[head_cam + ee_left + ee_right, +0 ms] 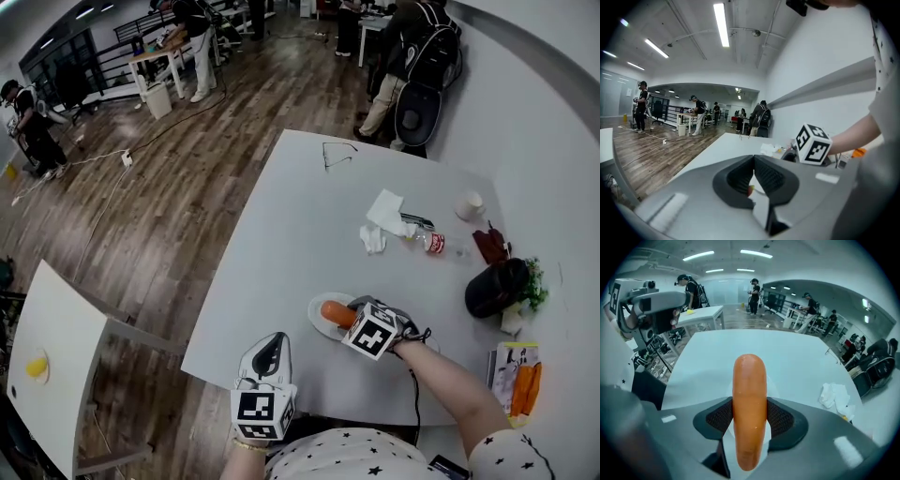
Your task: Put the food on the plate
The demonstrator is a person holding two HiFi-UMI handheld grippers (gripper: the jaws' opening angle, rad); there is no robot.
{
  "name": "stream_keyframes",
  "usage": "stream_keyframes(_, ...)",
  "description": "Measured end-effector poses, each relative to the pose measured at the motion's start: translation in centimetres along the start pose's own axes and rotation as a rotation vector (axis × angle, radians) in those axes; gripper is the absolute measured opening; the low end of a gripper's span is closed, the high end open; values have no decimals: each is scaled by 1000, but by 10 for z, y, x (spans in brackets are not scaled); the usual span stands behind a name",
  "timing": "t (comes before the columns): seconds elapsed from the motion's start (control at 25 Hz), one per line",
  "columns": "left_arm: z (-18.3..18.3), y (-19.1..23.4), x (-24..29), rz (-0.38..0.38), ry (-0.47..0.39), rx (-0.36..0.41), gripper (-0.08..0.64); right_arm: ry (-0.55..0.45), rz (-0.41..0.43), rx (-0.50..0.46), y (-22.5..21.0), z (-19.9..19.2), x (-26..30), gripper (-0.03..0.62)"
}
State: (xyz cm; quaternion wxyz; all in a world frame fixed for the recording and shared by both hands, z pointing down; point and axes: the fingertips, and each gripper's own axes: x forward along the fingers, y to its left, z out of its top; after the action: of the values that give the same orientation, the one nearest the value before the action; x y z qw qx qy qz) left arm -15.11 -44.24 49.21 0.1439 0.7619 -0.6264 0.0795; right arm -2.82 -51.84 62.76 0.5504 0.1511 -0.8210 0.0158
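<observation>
An orange sausage (750, 406) stands lengthwise between the pads of my right gripper (750, 420), which is shut on it. In the head view the right gripper (351, 314) holds the sausage (335, 313) just over a small white plate (316, 322) near the front of the white table (309, 225). I cannot tell whether the sausage touches the plate. My left gripper (273, 343) hovers at the table's front edge, left of the plate. Its jaws meet at the tips in the left gripper view (752, 165), with nothing held.
Crumpled tissues (384, 212), a small bottle (433, 243), a paper cup (470, 205) and glasses (337, 155) lie farther back. A black cap (495, 286), greens and a carrot packet (518, 375) sit at the right. Another white table (47, 366) stands left.
</observation>
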Motion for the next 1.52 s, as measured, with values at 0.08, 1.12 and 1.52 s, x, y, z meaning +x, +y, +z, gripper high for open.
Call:
stream_keyframes(0.08,-1,4,7,5,8,-1,8,57,50,-22,-4,2,16,218)
stream_keyframes(1.12,5,-18,37,-22,31,29,8,-337,13,288,-12,39,-26,259)
stream_keyframes(1.52,14,-48,38,-68,21,60,8,-774,-178,706,18,34,-125,9)
